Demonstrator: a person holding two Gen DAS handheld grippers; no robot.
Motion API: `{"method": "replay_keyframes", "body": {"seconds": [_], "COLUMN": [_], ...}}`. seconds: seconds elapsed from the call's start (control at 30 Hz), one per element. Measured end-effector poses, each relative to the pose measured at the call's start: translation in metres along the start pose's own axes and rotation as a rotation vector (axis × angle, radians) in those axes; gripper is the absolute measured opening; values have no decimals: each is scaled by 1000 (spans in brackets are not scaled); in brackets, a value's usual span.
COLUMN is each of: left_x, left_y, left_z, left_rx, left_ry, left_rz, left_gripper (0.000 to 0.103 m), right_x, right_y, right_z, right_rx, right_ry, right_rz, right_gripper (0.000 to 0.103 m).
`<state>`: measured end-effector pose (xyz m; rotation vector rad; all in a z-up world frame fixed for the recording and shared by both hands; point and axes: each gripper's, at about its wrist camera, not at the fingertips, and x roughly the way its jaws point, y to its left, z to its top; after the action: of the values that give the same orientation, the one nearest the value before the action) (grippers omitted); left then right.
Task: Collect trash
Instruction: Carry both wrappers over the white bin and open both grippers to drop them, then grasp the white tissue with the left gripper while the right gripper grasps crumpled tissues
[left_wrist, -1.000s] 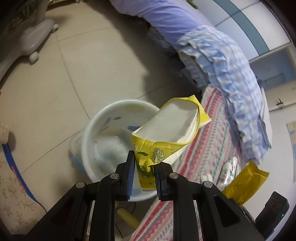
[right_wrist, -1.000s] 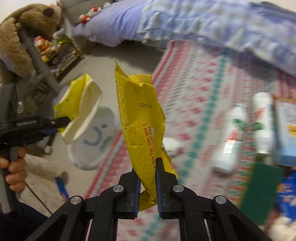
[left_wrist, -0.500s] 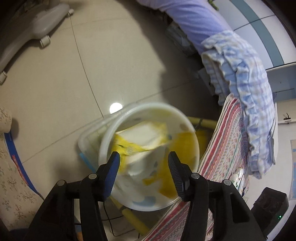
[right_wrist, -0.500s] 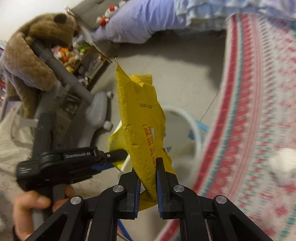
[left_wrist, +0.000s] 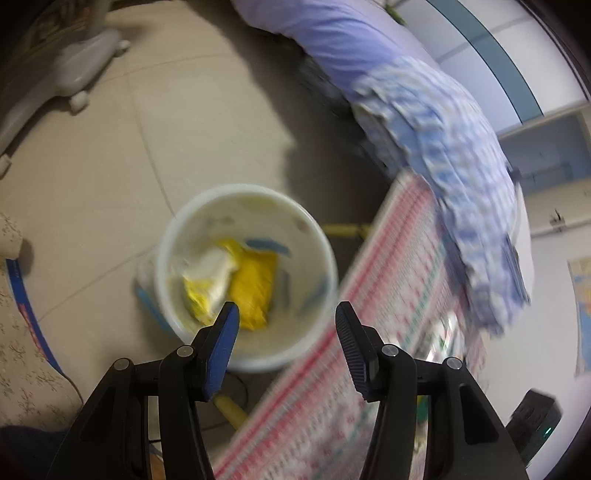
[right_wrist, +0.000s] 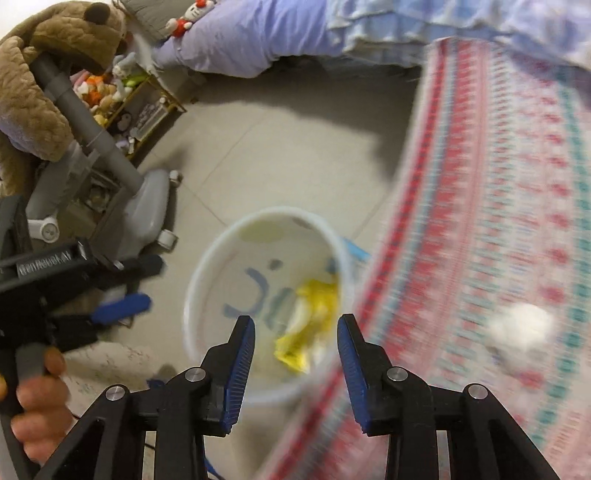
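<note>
Now both grippers, left and right, fingers spread, empty. Yellow wrappers in white bin. White wad on surface: light, soft; pinch at middle.

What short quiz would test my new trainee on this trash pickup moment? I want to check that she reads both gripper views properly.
1. True or false: the left gripper grips a wrapper.
2. Where do the yellow wrappers lie? A) on the patterned cloth B) in the white bin C) on the floor
3. Fill in: the white wad rests on the patterned ____.

Key: 1 false; 2 B; 3 cloth.
</note>
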<state>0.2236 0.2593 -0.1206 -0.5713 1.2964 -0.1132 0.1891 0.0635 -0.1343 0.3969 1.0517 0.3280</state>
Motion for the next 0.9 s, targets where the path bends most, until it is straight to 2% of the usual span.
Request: {"method": "replay_keyframes", "body": {"seconds": [0.2, 0.37, 0.5, 0.6, 0.7, 0.9], "left_x": [-3, 20, 49, 70, 88, 115], "left_y": [-62, -107, -134, -146, -154, -171], "left_z": [-54, -85, -96, -100, -102, -101], "left_rx": [193, 313, 409, 442, 455, 483], "left_ry": [11, 35, 47, 63, 81, 70], "left_rz": [-16, -20, -6, 1, 11, 56], "left_gripper": [57, 57, 57, 57, 57, 57], "right_x": [-86, -168, -208, -226, -237, -240], "right_y": [-50, -90, -125, -163, -213, -261], "right_z": [-15, -26, -44, -57, -71, -96], "right_rx": [35, 74, 99, 201, 350, 430], "right_ry": [-38, -99, -142, -192, -188, -133], "right_rz": [-85, -176, -263, -284, -336, -383], "right_gripper": [43, 54, 62, 64, 64, 64]}}
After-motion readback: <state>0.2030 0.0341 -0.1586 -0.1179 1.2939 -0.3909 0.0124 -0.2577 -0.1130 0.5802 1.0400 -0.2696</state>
